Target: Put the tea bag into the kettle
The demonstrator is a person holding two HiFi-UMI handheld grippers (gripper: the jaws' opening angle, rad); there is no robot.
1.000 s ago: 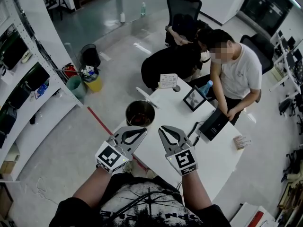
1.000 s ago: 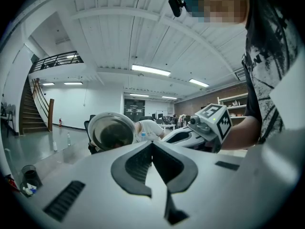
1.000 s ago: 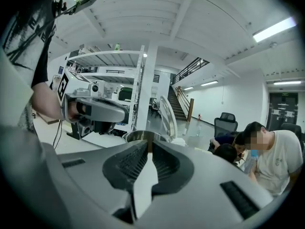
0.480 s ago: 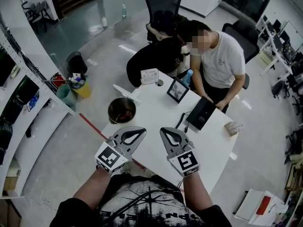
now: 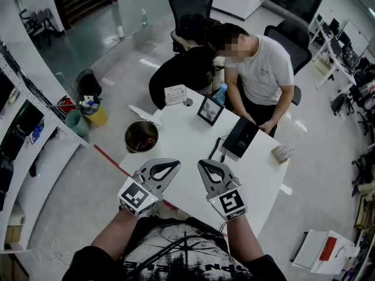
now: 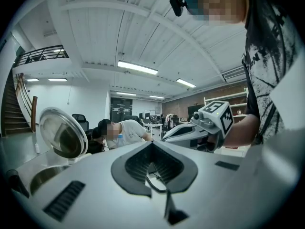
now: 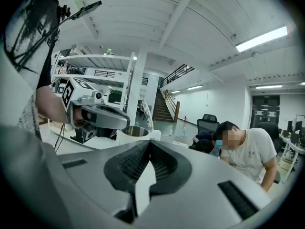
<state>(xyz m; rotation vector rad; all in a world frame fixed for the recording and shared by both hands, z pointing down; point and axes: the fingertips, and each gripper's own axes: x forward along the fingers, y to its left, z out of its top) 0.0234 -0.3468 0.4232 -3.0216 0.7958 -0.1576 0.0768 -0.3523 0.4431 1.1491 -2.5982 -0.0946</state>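
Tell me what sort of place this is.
Most likely an open-plan office or lab workspace. Black swivel office chairs stand beyond a white rectangular table, where a person in a white T-shirt is working. White open shelving lines the left side.

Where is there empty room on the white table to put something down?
Bare: the middle, between the kettle and the black box, and the near right corner below the small box. Crowded: the far edge, with card, picture frame and bottle.
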